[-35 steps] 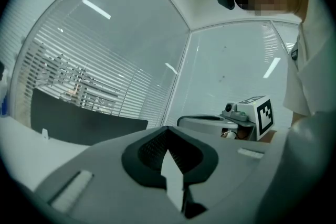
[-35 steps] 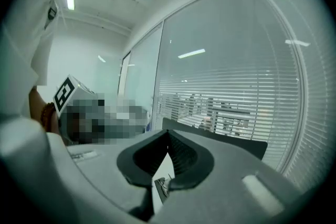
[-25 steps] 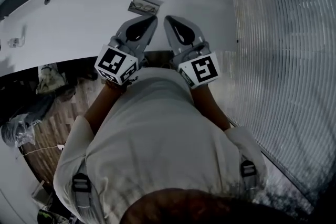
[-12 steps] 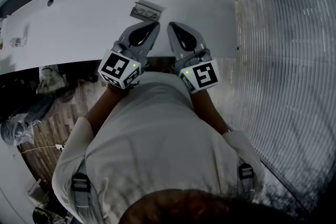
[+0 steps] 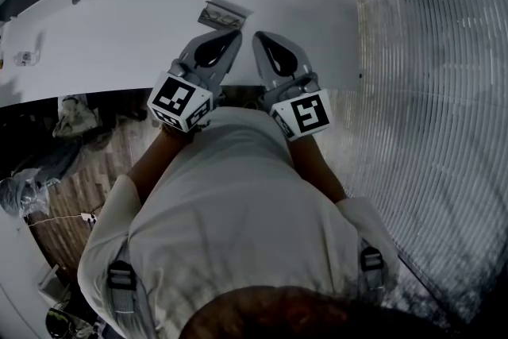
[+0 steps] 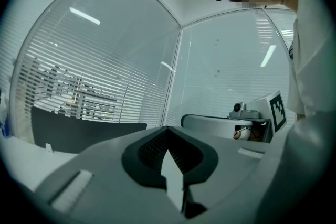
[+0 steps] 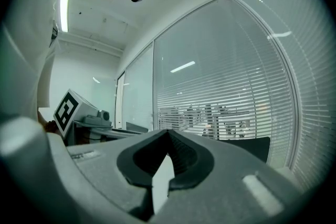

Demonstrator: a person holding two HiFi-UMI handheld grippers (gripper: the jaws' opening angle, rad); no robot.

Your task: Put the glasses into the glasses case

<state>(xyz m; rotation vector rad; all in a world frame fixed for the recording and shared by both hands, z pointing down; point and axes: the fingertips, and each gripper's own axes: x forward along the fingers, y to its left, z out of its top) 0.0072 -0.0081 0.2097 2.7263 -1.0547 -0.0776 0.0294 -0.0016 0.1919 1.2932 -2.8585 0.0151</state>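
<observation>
Left gripper [image 5: 236, 33] and right gripper [image 5: 255, 36] span table [image 5: 119, 36] edge.

Right gripper [image 7: 168, 132]: jaws fully together, tips meeting, nothing between them, pointing level at a glass wall with slatted blinds [image 7: 236, 86]. Left gripper's marker cube [image 7: 67, 109] shows at the left, just beside the person's white sleeve [image 7: 26, 60]. Dark panel [image 7: 247, 147] sits low behind the jaws on the right, ceiling light strip [image 7: 64, 8] top left.
</observation>
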